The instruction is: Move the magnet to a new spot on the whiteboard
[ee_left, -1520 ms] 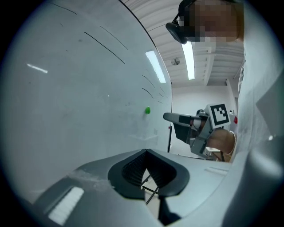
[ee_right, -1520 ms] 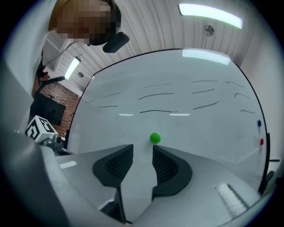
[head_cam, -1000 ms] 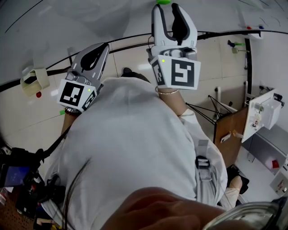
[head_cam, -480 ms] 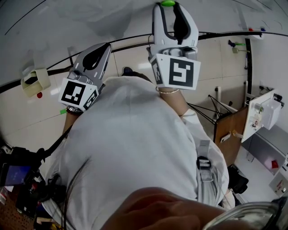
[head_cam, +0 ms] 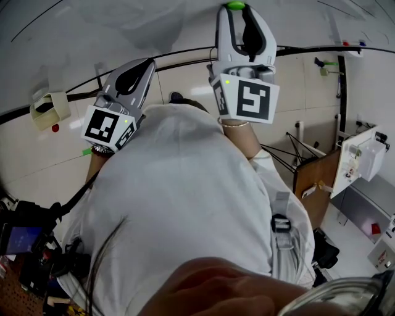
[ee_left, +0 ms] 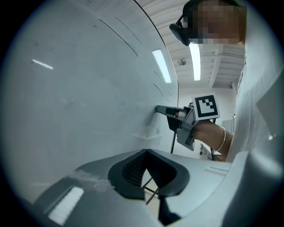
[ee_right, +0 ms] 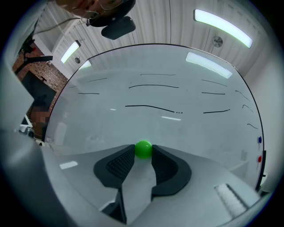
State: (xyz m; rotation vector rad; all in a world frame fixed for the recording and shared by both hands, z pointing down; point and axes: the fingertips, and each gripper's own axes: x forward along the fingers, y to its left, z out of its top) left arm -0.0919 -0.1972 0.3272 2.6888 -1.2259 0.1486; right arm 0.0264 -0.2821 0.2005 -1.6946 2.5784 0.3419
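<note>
A small green magnet sits against the whiteboard, pinched between the fingertips of my right gripper. In the head view that magnet shows at the top edge, at the tip of the right gripper, which is raised to the board. My left gripper hangs lower and to the left, shut with nothing in it, its tips meeting close to the board. The left gripper view also catches the right gripper touching the board.
Several black pen lines cross the board above the magnet. Red and blue magnets sit at its right edge. A holder and a red dot are at left. A wooden panel and white box stand at right.
The right gripper has shifted slightly to the right along the board, and the green magnet, earlier over its left finger, now lies between the fingertips. The left gripper has barely moved.
</note>
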